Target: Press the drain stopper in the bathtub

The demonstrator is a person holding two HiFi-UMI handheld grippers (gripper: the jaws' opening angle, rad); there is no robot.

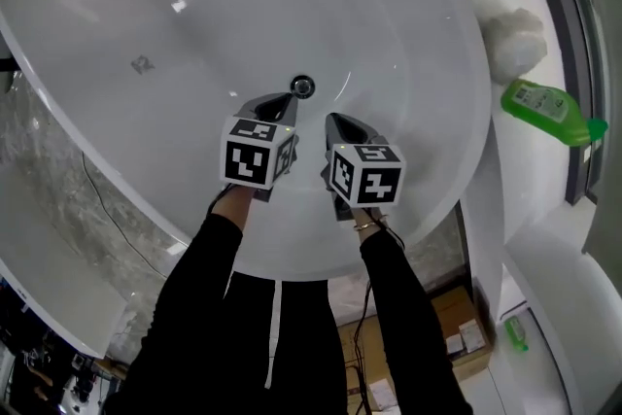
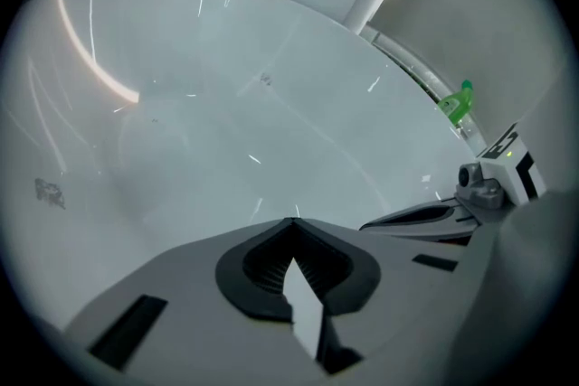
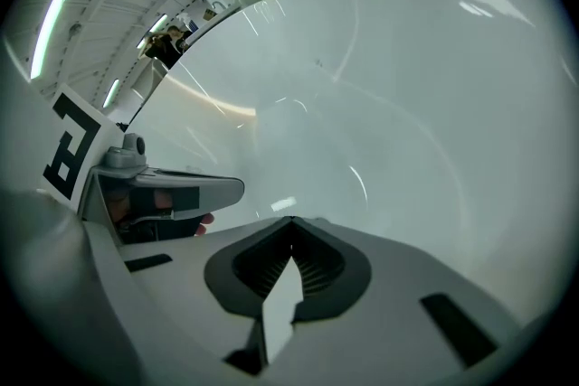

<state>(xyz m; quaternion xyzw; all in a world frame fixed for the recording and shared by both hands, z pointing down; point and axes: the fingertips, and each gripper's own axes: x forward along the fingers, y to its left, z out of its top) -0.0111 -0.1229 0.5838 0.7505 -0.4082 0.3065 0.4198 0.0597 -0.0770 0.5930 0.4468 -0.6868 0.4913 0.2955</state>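
Observation:
A round chrome drain stopper point(image 1: 303, 86) sits on the floor of the white bathtub point(image 1: 194, 24), in the head view. My left gripper point(image 1: 284, 100) is shut and empty, its tip just short of the stopper, down and to the left of it. My right gripper point(image 1: 334, 120) is also shut and empty, a little nearer to me and right of the stopper. In the left gripper view the shut left gripper point(image 2: 291, 223) points at bare tub wall; the stopper does not show. The right gripper view likewise shows the right gripper point(image 3: 291, 221) shut, facing white tub surface.
A green bottle point(image 1: 549, 110) lies on the ledge right of the tub, with a white lump point(image 1: 515, 39) behind it. Cardboard boxes point(image 1: 457, 326) and a smaller green bottle point(image 1: 515, 333) sit on the floor at lower right. The tub rim point(image 1: 292, 272) runs below my arms.

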